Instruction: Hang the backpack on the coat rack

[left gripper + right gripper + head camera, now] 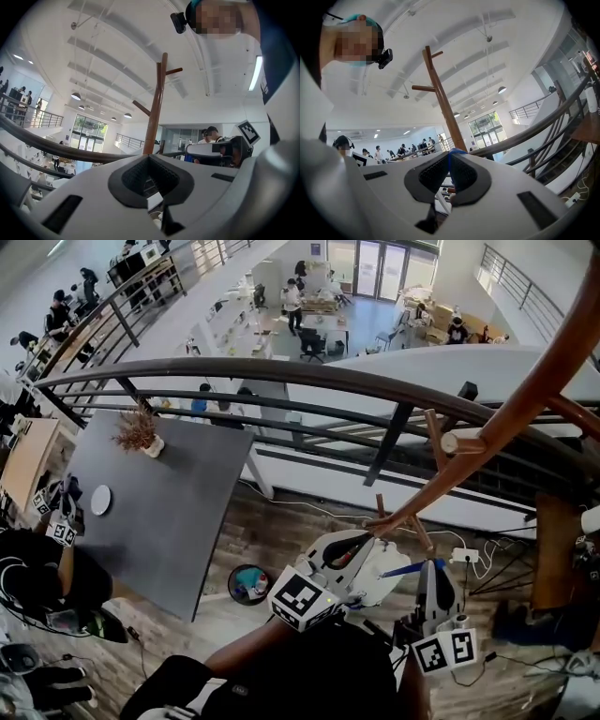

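The wooden coat rack (pixel 487 442) slants from the top right down to its pegs near the middle of the head view; it stands upright ahead in the left gripper view (pixel 152 117) and the right gripper view (pixel 443 108). My right gripper (pixel 431 566) (pixel 450 155) is shut on a thin blue strap (pixel 449 165) (pixel 412 569). My left gripper (pixel 361 542) (pixel 149 158) sits just below the lower pegs with its pads meeting and nothing visible between them. A dark mass (pixel 319 671) fills the bottom of the head view; I cannot tell whether it is the backpack or clothing.
A curved metal railing (pixel 281 376) runs behind the rack, with an open drop to a lower floor beyond. At left stands a grey table (pixel 159 512) with a potted plant (pixel 141 432). A small bin (pixel 248 582) and a power strip (pixel 464 556) lie on the floor.
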`<state>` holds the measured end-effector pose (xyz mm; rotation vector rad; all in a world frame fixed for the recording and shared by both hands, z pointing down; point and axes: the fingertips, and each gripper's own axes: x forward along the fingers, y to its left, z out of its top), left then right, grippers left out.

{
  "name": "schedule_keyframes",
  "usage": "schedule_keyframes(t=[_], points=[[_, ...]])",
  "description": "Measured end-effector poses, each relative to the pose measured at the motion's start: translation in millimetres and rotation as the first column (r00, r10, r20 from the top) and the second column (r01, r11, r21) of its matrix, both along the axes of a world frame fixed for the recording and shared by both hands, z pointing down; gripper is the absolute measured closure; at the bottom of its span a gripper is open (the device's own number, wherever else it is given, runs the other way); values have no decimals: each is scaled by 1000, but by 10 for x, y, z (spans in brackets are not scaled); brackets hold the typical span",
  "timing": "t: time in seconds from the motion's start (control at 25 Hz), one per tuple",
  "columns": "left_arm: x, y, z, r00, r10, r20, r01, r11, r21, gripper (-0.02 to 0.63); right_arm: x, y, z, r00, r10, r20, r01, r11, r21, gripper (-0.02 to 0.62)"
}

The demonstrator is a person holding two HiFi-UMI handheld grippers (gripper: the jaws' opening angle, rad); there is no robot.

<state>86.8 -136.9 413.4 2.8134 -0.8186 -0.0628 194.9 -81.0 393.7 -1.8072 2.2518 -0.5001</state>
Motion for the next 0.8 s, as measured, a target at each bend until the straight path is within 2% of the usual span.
schedule_keyframes(t=[0.8], points=[[136,-254,21,1000,5,2,-5,1000,-3,600,110,-292,-28,1000,-11,0,11,1000,-3,575]])
